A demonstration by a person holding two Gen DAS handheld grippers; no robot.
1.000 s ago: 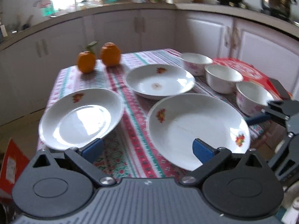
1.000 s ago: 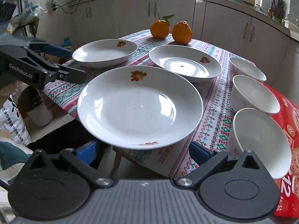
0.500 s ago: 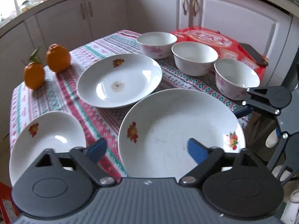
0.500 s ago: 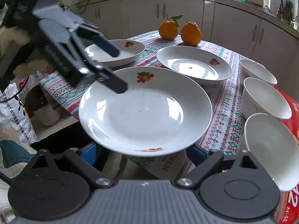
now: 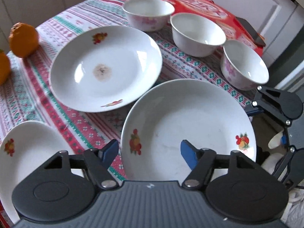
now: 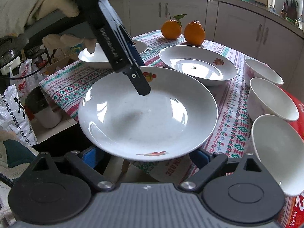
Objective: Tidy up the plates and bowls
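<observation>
Plates and bowls of glossy white ceramic are spread across a counter covered by a woven-pattern tablecloth [image 6: 229, 117] in red, green and white stripes. Nearest is the large plate [image 6: 148, 114], round and shallow with small fruit decals on its rim; its near edge hangs out past the counter's edge. Behind it lies a second plate [image 6: 197, 64] of the same shape, with a brownish smudge at its centre in the left wrist view. A third plate [image 6: 91, 57] sits on the left near the counter's edge. On the right three deep round bowls stand in a row: the far bowl [image 6: 262, 72] and the near bowl [image 6: 277, 152] carry pale pink flowers, and the middle bowl [image 6: 273, 98] looks plain. The last two rest against a red printed box [image 5: 199, 5]. Two dimpled oranges [image 6: 182, 30] stand at the far end.

The left gripper [image 5: 149, 152], held in a pale gloved hand [image 6: 28, 9], points steeply down at the large plate's left rim. Its jaws are drawn in to a narrow gap, one blue pad outside the rim and the other over the plate's inside; whether they press the ceramic I cannot tell. The right gripper [image 6: 145, 155] has its jaws spread wide, low on either side of the plate's near rim, holding nothing.
</observation>
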